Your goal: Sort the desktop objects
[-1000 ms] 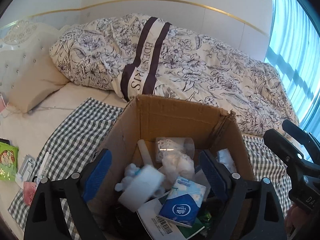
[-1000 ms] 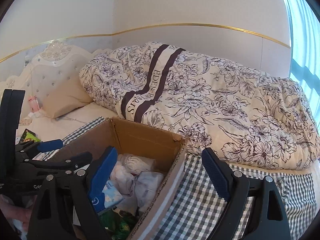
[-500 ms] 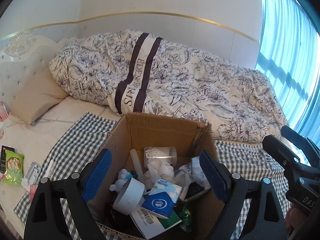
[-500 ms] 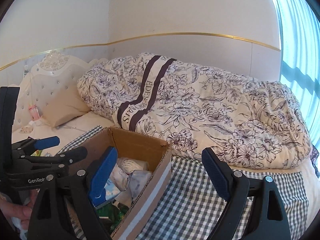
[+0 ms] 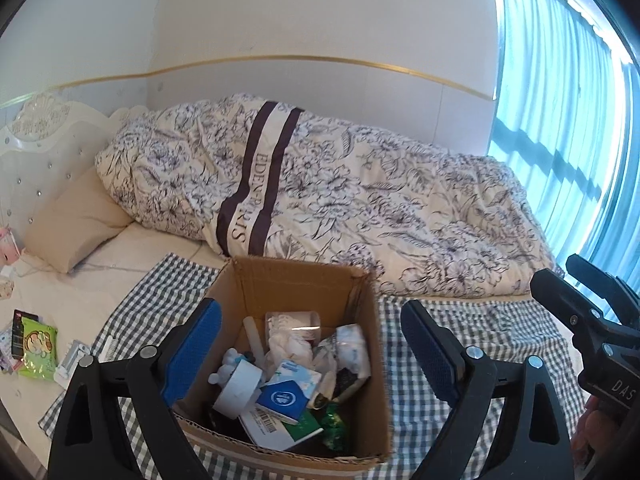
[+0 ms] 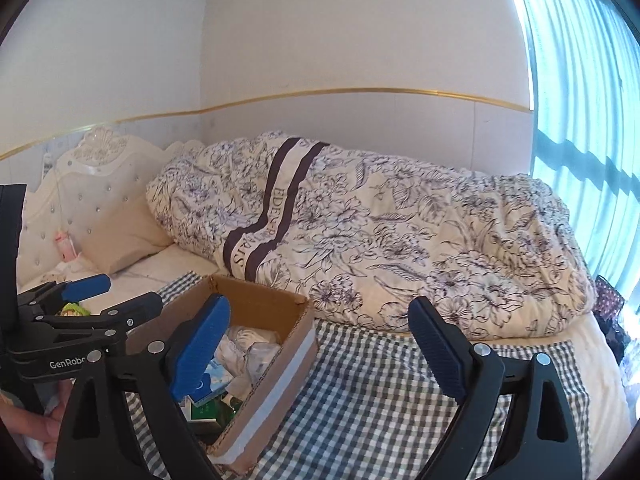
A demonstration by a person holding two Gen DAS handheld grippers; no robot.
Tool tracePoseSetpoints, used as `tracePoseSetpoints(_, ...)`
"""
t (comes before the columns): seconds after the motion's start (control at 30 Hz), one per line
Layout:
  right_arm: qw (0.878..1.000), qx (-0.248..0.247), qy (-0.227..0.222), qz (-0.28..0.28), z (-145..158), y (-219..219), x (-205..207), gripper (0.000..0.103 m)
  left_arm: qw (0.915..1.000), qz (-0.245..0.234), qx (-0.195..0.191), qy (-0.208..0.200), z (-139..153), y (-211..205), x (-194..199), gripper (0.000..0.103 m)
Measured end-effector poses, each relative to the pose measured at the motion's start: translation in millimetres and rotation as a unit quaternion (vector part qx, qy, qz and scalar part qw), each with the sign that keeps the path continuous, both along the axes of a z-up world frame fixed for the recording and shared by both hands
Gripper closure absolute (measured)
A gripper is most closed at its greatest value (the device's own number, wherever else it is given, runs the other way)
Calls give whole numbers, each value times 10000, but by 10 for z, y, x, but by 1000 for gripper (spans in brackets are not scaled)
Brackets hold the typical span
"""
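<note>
Both grippers, left gripper (image 5: 310, 350) and right gripper (image 6: 318, 346), hang empty with jaws spread above the filled cardboard box (image 5: 362, 364) on the bed; judging so, next comes reaching left for the green packet (image 5: 38, 348)

Bright daylight thru curtains (image 5: 560, 100) at right; fisheye edges warped, dark corners.
</note>
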State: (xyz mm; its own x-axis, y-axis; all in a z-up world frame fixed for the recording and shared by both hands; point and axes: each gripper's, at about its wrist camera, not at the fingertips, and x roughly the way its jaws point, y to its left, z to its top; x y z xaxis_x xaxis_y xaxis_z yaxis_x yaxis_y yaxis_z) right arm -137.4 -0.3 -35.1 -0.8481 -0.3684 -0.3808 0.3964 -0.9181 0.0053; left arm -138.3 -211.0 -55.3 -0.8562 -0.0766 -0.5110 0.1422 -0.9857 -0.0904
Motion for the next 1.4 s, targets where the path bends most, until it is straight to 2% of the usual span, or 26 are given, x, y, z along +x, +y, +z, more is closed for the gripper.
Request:
tracePoseSetpoints(0.37,9995,-15,205,-251,238,390,274,9,9993,-248,23,270,267,374,234,7)
tracePoseSetpoints(0.43,9992,9,254,-297,281,455,315,9,9989,-285,52,367,318,446,272,1)
tracePoseSetpoints(0.6,9984,3,356,-439,376,660,421,8,9977,-436,73,511,429,639,342,0)
tracePoseSetpoints(1.4,9907,-185,376,-1298,588,1744,774,0,9929,-1045,124,552,599,1619,487,0)
